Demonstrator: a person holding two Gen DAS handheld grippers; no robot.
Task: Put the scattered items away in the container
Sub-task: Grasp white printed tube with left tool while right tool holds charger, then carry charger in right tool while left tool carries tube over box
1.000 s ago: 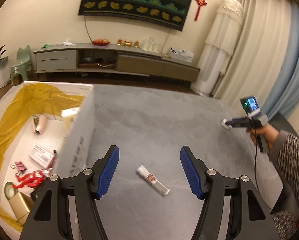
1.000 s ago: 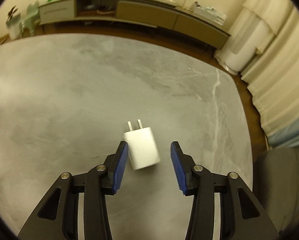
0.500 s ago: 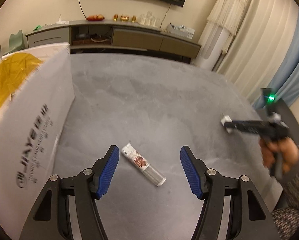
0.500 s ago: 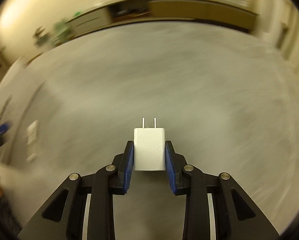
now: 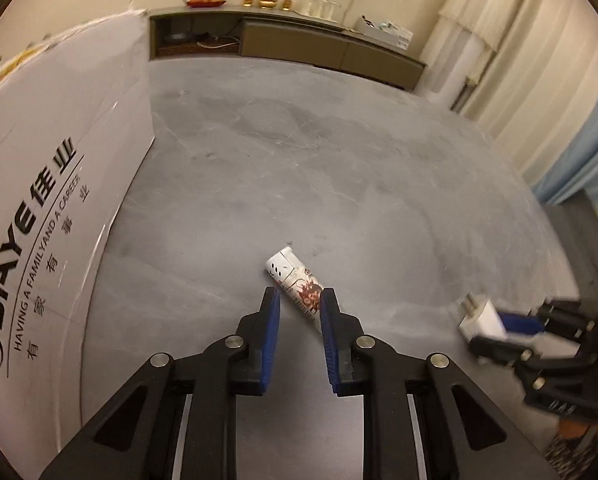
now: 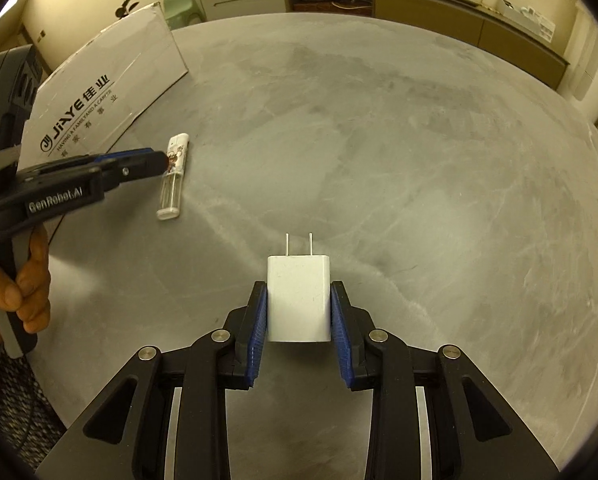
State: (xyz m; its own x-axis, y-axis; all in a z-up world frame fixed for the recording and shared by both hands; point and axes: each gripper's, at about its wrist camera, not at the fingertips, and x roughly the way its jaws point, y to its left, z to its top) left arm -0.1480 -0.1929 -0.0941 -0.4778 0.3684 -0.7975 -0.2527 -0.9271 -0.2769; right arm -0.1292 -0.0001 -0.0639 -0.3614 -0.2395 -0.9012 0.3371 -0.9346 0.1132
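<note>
A lighter (image 5: 291, 276) with a white cap and a red printed label lies slantwise on the grey table (image 5: 339, 160). My left gripper (image 5: 300, 294) has its blue jaws drawn in tight around the lighter's middle, and the lighter still rests on the table. The right wrist view shows the same lighter (image 6: 175, 176) under the left gripper (image 6: 159, 160). A white plug charger (image 6: 299, 296), prongs pointing forward, is held above the table with my right gripper (image 6: 299, 288) shut on it. The white cardboard box (image 5: 59, 160) stands at the left; its inside is hidden.
The box wall (image 6: 111, 76) carries black printing and faces the lighter. A person's hand (image 6: 23, 280) grips the left tool's handle. A long low cabinet (image 5: 299, 40) and pale curtains (image 5: 519, 80) lie beyond the table's far edge.
My left gripper dropped toward the lighter and its jaws went from wide apart to tight around it. My right gripper shut on the charger, lifted it and swung left toward the box.
</note>
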